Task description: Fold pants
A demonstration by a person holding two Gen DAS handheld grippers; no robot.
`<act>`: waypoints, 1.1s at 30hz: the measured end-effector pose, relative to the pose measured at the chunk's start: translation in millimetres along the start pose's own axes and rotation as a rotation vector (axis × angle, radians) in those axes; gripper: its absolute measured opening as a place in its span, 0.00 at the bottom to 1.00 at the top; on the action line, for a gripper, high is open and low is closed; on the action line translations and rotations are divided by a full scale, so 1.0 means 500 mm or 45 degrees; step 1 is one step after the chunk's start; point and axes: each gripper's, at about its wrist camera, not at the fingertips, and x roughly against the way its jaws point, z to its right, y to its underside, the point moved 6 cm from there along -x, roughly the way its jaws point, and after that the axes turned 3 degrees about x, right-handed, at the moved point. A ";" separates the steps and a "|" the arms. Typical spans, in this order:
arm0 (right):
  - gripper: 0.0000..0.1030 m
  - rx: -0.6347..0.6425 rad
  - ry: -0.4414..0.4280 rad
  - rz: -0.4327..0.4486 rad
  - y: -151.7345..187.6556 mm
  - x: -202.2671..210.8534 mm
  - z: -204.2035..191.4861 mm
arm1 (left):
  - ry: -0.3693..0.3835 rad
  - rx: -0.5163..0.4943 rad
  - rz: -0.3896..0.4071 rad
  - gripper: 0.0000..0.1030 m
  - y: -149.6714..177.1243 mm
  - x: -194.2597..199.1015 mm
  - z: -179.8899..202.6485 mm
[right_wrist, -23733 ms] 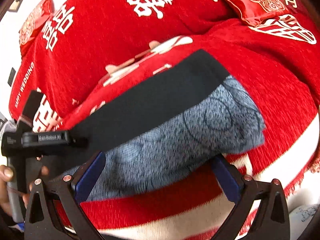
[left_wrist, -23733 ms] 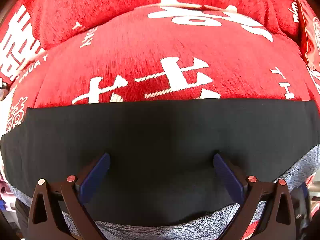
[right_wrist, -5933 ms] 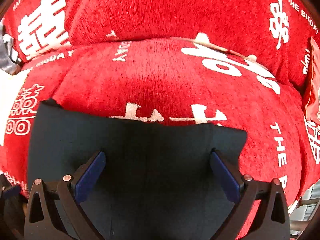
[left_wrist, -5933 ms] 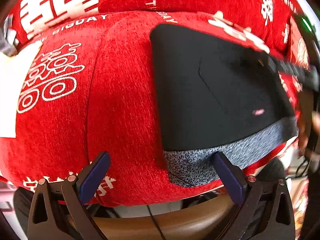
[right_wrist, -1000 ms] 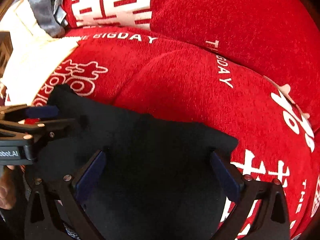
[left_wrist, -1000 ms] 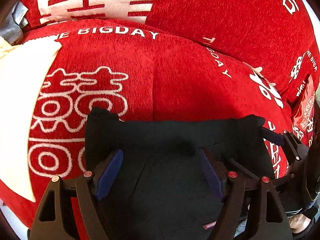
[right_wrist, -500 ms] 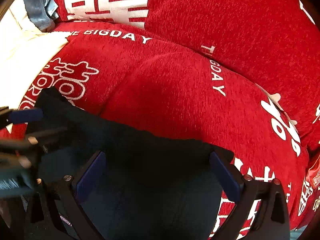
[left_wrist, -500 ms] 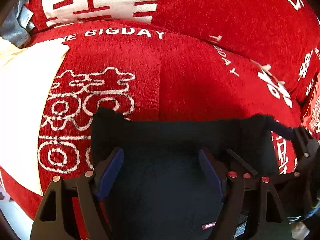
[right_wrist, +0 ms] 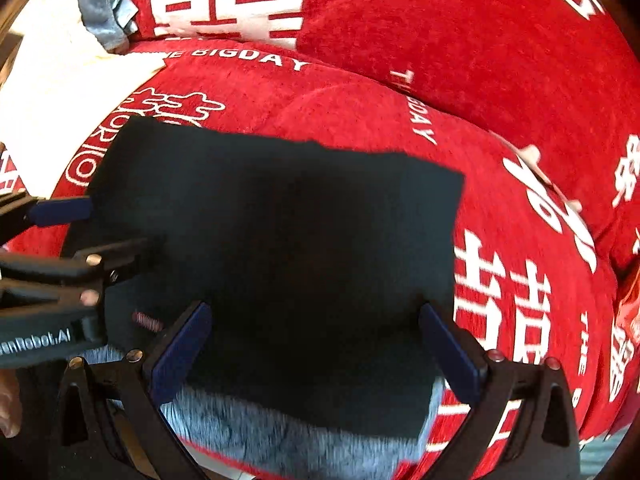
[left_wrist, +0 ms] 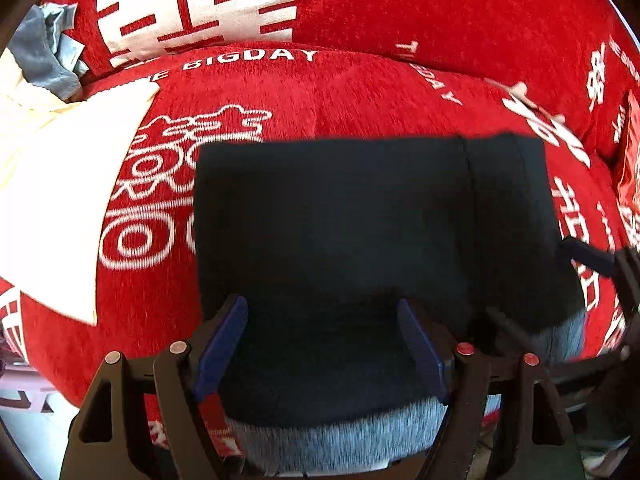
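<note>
Both views are bright and strongly saturated, the red sofa cover [left_wrist: 360, 92] almost glowing. Fisheye lenses bow every line and leave black corners. The pale cloth [left_wrist: 48, 184] at left blows out to near white. The dark pants [left_wrist: 360, 240] swallow detail, their surface nearly black. Motion blur softens the lettering and edges, more in the right wrist view

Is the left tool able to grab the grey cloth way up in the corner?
Probably not from here. The grey cloth sits far off at the sofa's back corner, while the left tool hangs open over the folded black pants. Nothing blocks the way; it is just far off.
</note>
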 end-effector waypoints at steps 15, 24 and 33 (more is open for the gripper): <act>1.00 -0.112 0.076 -0.007 0.123 0.061 0.051 | 0.021 0.046 0.027 0.77 0.073 0.023 -0.013; 1.00 -0.130 0.021 0.107 -0.021 0.068 0.079 | 0.023 0.080 0.007 0.92 0.092 0.011 -0.026; 1.00 -0.030 0.072 -0.015 0.021 -0.003 -0.004 | 0.034 0.150 -0.041 0.92 0.119 0.016 -0.046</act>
